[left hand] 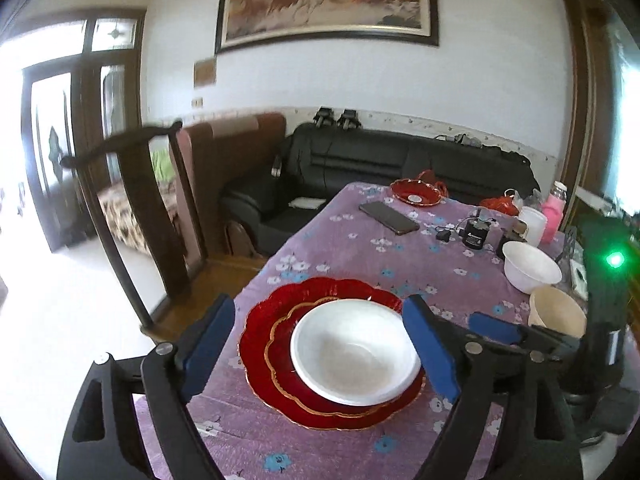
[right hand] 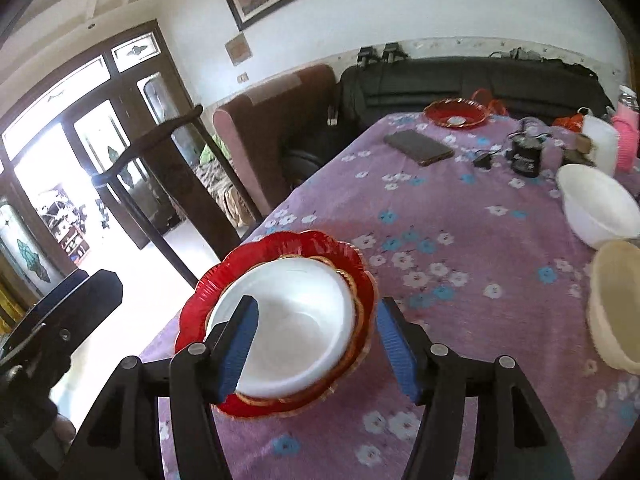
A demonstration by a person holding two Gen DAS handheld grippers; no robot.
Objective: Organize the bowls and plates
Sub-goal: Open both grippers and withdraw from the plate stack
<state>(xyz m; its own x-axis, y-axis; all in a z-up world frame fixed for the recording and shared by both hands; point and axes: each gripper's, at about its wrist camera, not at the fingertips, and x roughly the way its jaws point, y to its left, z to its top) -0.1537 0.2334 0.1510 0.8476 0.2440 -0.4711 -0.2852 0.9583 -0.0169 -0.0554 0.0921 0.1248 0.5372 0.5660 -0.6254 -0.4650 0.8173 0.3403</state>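
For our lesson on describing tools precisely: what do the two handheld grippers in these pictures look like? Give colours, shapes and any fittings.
Both look alike. The left gripper has black angular arms with triangular cut-outs, round silver pivot bolts, and two flat blue pads as fingers. The right gripper has the same black frame and silver bolts; its blue pads look ribbed. No cables or markings show on either.

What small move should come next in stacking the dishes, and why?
Probably the right gripper, open and empty, reaches for the white bowl at the table's right side. One white bowl already sits on the red plates, while that bowl and the cream bowl remain loose.
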